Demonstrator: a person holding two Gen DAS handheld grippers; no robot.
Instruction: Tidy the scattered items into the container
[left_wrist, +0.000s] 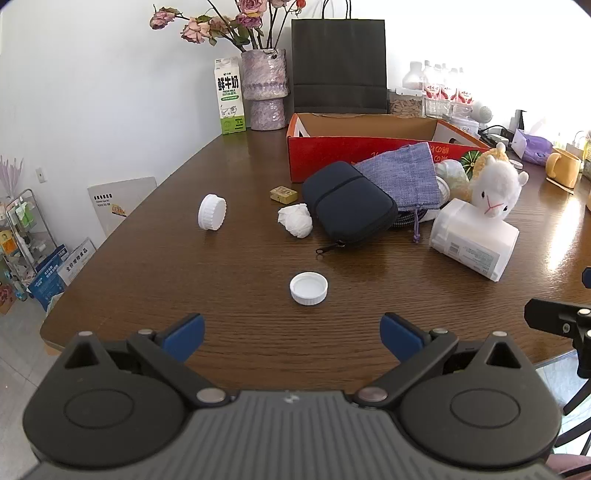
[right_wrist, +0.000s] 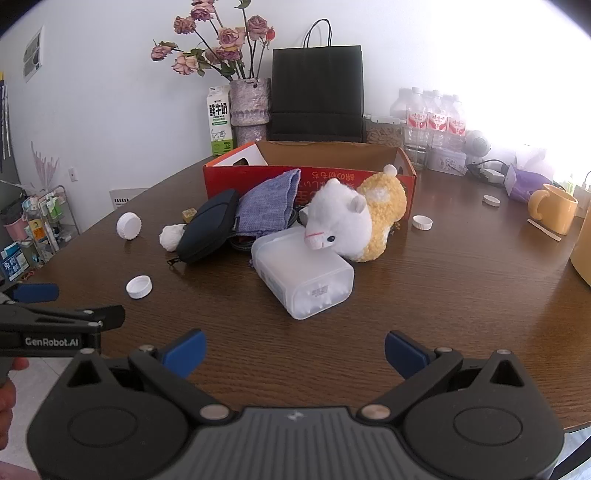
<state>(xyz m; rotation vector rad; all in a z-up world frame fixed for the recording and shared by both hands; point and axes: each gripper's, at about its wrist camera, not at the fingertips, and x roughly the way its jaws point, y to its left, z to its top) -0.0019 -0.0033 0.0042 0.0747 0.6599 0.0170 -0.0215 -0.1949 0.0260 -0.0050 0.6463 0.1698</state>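
An open red cardboard box (left_wrist: 332, 155) (right_wrist: 258, 181) stands at the back of the brown table. In front of it lie a dark zip case (left_wrist: 347, 203) (right_wrist: 210, 229), a blue cloth pouch (left_wrist: 402, 173) (right_wrist: 266, 206), a plush alpaca (left_wrist: 495, 184) (right_wrist: 351, 221), a frosted plastic container (left_wrist: 472, 236) (right_wrist: 303, 273) on its side, a crumpled tissue (left_wrist: 295, 220) (right_wrist: 170, 236) and a small yellow cube (left_wrist: 283, 194). White caps (left_wrist: 308, 288) (left_wrist: 211, 212) (right_wrist: 139, 287) lie nearer. My left gripper (left_wrist: 291, 338) hovers open just short of the nearest cap. My right gripper (right_wrist: 294, 353) is open before the frosted container.
A milk carton (left_wrist: 229, 98), a vase of dried roses (left_wrist: 264, 88), a black paper bag (left_wrist: 338, 66) and water bottles (right_wrist: 432, 118) line the back. A yellow mug (right_wrist: 552, 212) and more caps (right_wrist: 422, 222) sit on the right. The table edge runs close below both grippers.
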